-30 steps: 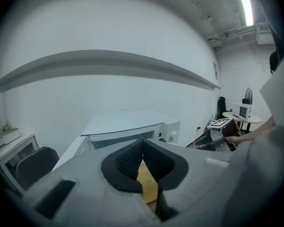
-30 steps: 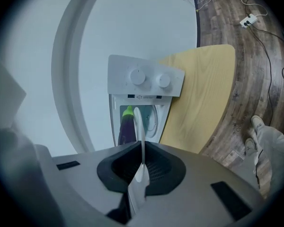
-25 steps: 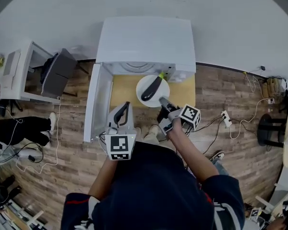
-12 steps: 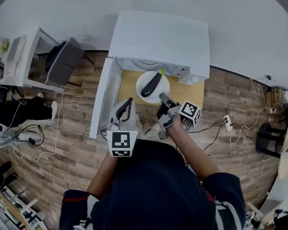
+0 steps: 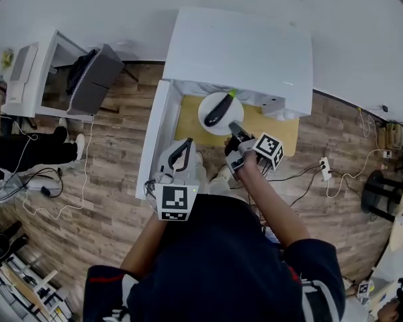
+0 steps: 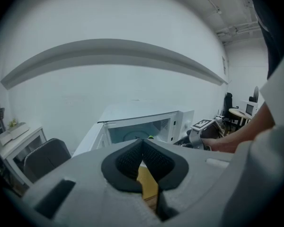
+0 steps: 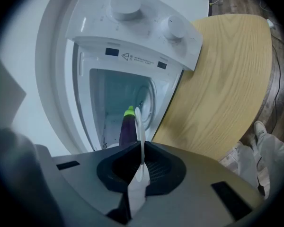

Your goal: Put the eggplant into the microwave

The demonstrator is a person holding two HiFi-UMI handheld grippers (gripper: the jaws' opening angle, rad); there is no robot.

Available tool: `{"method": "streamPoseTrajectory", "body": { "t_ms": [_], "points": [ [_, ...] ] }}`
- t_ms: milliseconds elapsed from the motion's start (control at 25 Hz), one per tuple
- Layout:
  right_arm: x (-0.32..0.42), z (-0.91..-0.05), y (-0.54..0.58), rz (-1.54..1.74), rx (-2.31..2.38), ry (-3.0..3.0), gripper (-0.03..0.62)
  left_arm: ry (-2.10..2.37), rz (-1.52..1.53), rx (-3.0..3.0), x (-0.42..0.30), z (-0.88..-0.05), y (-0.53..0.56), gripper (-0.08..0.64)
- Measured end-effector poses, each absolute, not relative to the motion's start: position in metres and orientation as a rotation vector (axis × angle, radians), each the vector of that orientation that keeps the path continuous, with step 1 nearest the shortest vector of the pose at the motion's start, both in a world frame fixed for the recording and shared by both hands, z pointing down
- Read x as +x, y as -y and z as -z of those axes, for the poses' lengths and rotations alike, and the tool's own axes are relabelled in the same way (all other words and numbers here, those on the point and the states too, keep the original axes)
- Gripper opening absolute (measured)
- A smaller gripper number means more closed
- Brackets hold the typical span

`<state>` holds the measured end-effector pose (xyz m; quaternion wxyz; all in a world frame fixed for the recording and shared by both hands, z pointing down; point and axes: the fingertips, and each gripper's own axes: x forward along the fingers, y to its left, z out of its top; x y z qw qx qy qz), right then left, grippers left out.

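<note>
At the microwave (image 5: 242,52) mouth, door (image 5: 154,136) open: your right gripper (image 5: 234,127) pinched the plate (image 5: 204,109) by its rim, so the eggplant (image 5: 217,107) lay on it untouched, apparently not yet inside. Left gripper (image 5: 187,145): pressed together, empty, beside the door, out of the plate's way.

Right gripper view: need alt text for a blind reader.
The right gripper is shut on the rim of a white plate, seen edge-on, carrying a purple eggplant with a green stem. Ahead is the open cavity of a white microwave; a wooden table top fills the right.
</note>
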<state>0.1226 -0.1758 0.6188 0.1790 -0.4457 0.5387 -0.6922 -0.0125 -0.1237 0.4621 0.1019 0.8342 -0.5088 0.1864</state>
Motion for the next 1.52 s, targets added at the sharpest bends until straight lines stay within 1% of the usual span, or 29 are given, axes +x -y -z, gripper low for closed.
{"method": "streamPoseTrajectory", "body": {
  "t_ms": [520,1520],
  "points": [
    [0.130,-0.658,0.210,1.914,-1.322,-1.457,0.021,1.438,-0.610,2.445,-0.012,-0.485,0.126,0.015],
    [0.131,-0.674,0.262,1.837,-1.383,-1.411,0.020,1.440,-0.639,2.407,-0.017,-0.499,0.133,0.015]
  ]
}}
